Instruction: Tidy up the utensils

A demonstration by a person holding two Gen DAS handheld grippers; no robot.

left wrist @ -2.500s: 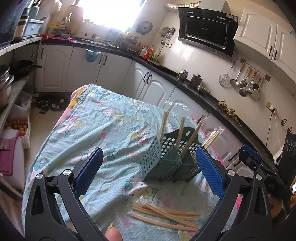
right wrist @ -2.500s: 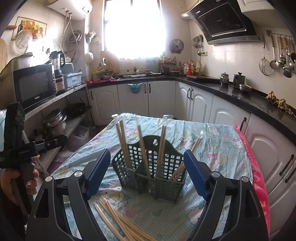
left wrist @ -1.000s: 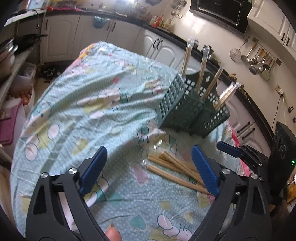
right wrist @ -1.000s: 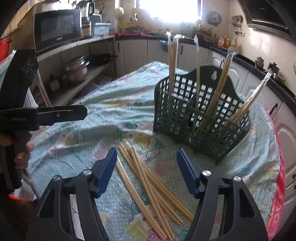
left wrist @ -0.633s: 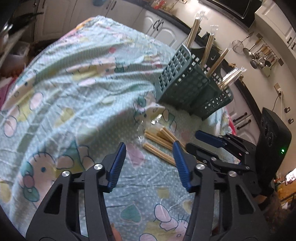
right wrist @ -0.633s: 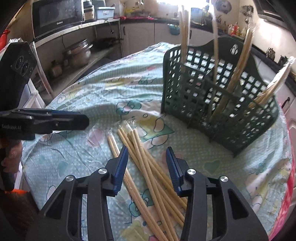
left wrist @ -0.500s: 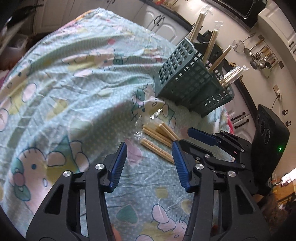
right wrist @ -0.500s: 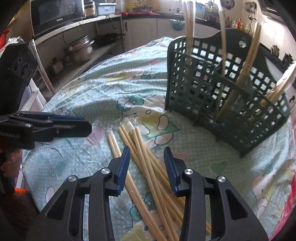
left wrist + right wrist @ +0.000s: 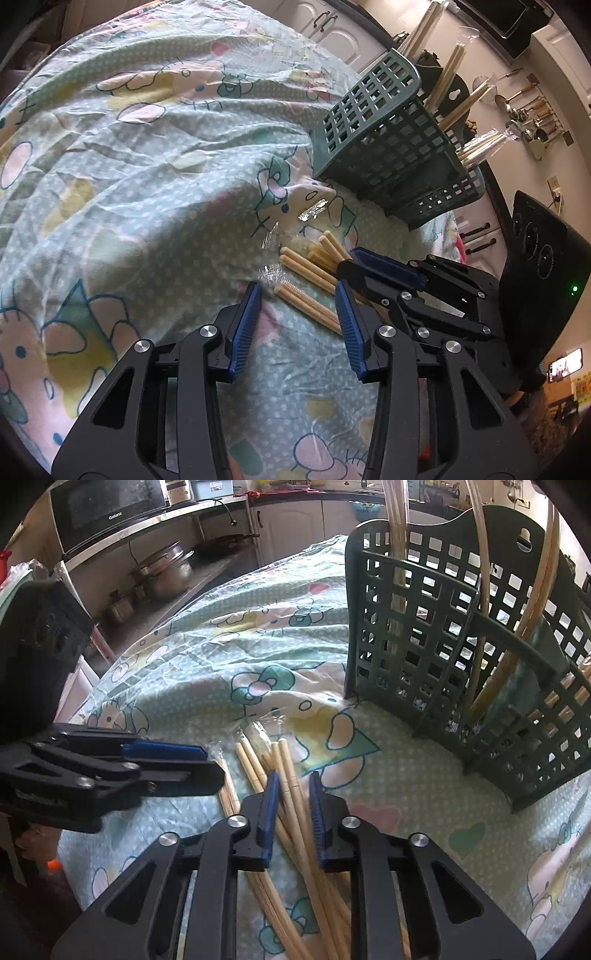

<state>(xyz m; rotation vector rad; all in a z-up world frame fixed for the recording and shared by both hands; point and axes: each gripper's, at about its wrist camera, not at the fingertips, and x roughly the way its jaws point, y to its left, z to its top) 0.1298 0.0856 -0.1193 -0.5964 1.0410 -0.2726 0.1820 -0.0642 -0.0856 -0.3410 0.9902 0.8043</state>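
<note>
While lower now, grippers [image 9: 291,794] narrower (both).

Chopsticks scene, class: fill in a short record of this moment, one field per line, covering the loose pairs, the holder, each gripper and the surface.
loose chopsticks: wrapped pairs lying flat in a pile on the cloth
holder: green basket, upright, several pairs already standing in its compartments
left gripper: low at the nearest pair's end, jaws apart
right gripper: straddling one pair, jaws narrowed but not gripping
surface: cartoon-print tablecloth, wrinkled
</note>
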